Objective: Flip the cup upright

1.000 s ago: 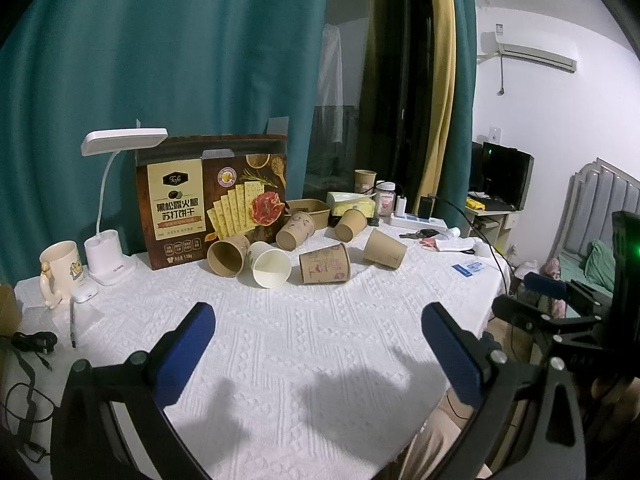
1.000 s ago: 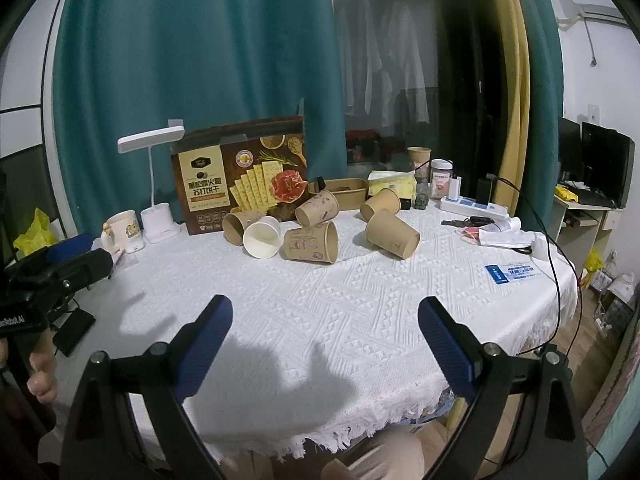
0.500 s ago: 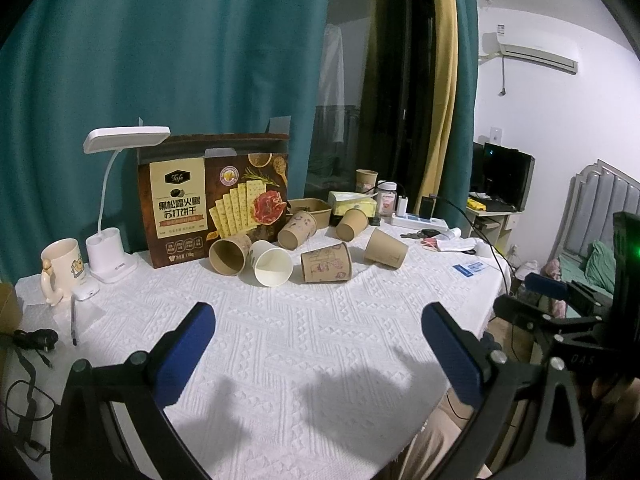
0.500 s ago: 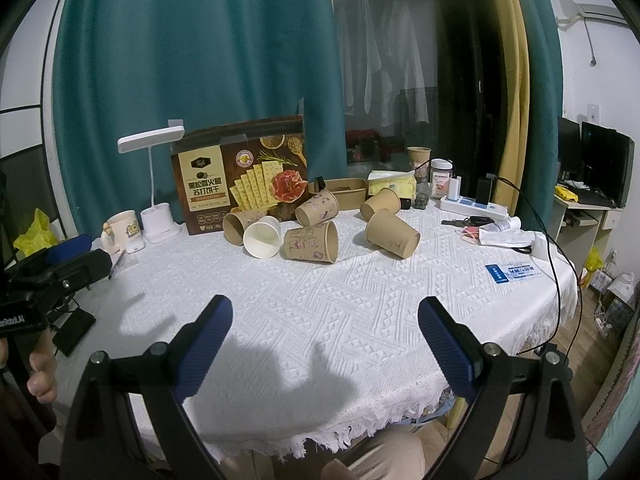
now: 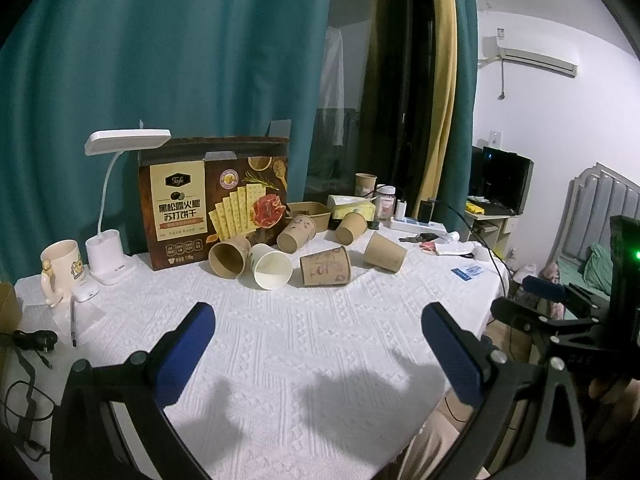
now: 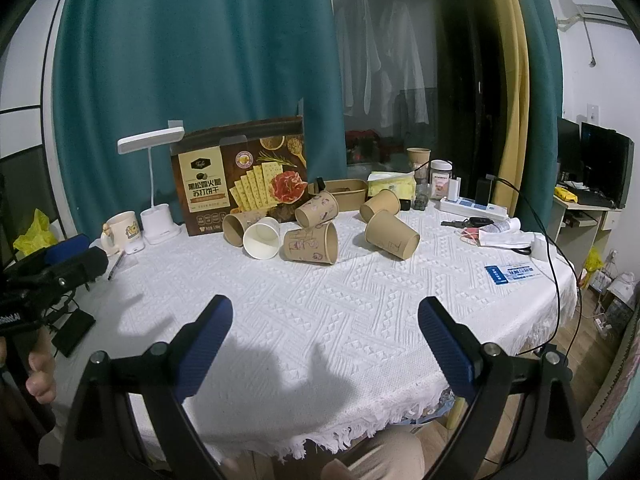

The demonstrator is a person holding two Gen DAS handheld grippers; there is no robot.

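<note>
Several paper cups lie on their sides in a cluster at the far middle of the white tablecloth: a white cup [image 5: 271, 266] [image 6: 262, 237], a printed brown cup [image 5: 326, 266] [image 6: 311, 243], a plain brown cup [image 5: 385, 252] [image 6: 392, 235] and others behind them. My left gripper [image 5: 318, 330] hangs open over the near cloth, well short of the cups, with nothing between its blue pads. My right gripper [image 6: 325, 330] is likewise open and empty above the near table edge. Each gripper shows at the side of the other's view.
A brown cracker box [image 5: 214, 200] stands behind the cups, with a white desk lamp [image 5: 108, 258] and a mug [image 5: 60, 268] to its left. A power strip [image 6: 474, 207], jars, tissues and cables crowd the back right. A card [image 6: 514, 274] lies near the right edge.
The left wrist view has shifted slightly; the cups sit a little further right in it. No cup has moved and both grippers stay open.
</note>
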